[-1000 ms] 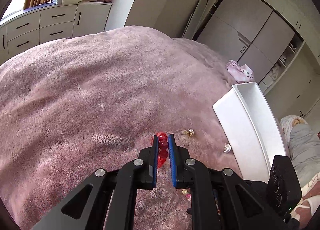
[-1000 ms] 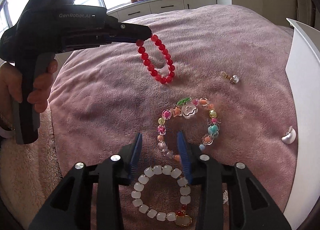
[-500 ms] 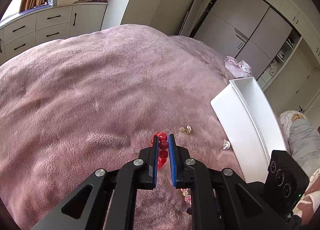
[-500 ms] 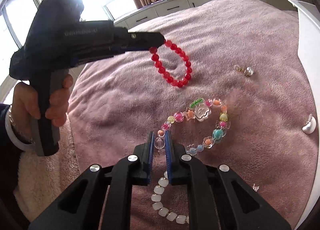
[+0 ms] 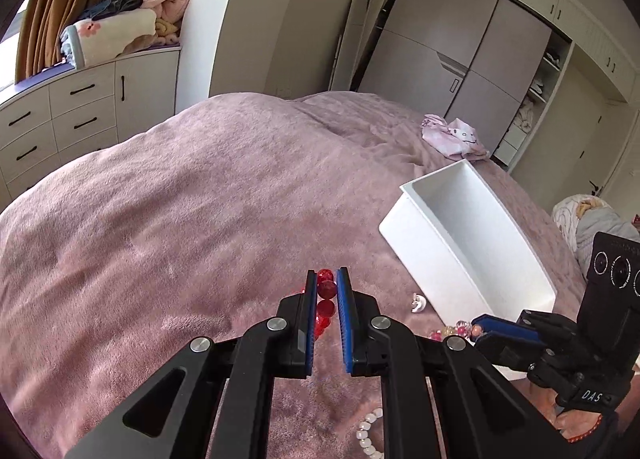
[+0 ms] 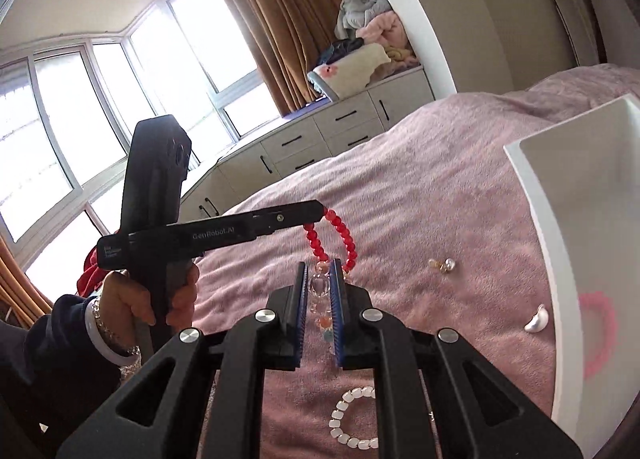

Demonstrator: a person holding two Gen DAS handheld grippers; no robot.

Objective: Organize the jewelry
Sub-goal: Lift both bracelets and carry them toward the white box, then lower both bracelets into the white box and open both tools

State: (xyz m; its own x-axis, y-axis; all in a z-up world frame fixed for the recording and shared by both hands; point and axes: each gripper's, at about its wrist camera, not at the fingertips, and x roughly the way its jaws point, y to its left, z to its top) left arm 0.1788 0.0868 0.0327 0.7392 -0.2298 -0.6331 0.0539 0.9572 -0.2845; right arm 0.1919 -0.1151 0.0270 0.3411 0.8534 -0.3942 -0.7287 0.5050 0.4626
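**A:** Jewelry status: both bracelets are now off the bed. Left tongs (image 5: 327, 291) pinch the red bead bracelet (image 6: 334, 237); its loop hangs free in the air, where a second ago it hung lower, close over the blanket.

**B:** Right side?

**A:** Right tongs (image 6: 319, 287) were spread over the multicolour bead bracelet (image 6: 320, 291) a second ago, pressed together on it half a second ago, and now carry it up. A clear bead sits clamped between the blue pads (image 6: 336, 291), the rest dangles under the tongs.

**B:** So two grasps done. Where's the bin?

**A:** White bin (image 5: 472, 227) lies on the pink blanket (image 5: 180, 219) toward the bed's right edge, open side up, no jewelry visible in the part I can see. Its wall mirrors the red loop as a pink smear in the right wrist view.

**B:** What's left on the bed?

**A:** White bead bracelet (image 6: 352, 419) below the right tongs, toward the bed's near edge. Gold-and-pearl earring (image 6: 442, 265) further in from it. White crescent earring (image 6: 538, 319) just beside the bin wall.

**B:** Read on progress?

**A:** Early, I'd say. Pick phase finished for two pieces, three untouched. Next is likely transport over the bin rim and release. Risk: dangling loops could snag the rim or each other, as the two tongs are close together.
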